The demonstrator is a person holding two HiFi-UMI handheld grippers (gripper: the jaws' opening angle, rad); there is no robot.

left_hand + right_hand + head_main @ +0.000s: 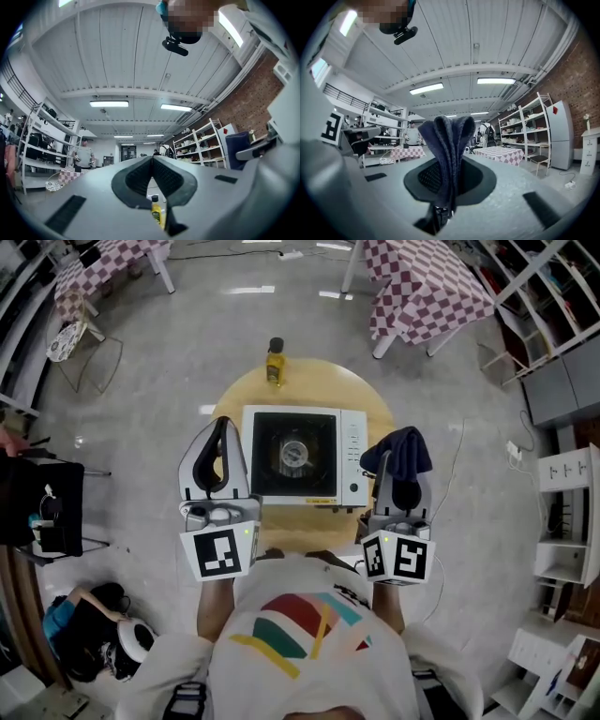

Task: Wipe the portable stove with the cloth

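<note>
The white portable stove (352,460) with a black burner top sits on a round wooden table (375,399). My right gripper (398,476) hangs at the stove's right edge, shut on a folded dark blue cloth (401,454). In the right gripper view the cloth (449,145) stands up from between the jaws of the gripper (449,164). My left gripper (222,426) is just left of the stove, raised and shut on nothing. In the left gripper view its pads (140,176) meet at the gripper's tip (152,159).
A yellow oil bottle (275,362) stands at the table's far edge, behind the stove, and shows low between the left jaws (158,212). Checkered tables (427,287) stand beyond. A black chair (37,507) is at the left and white shelves (562,512) at the right.
</note>
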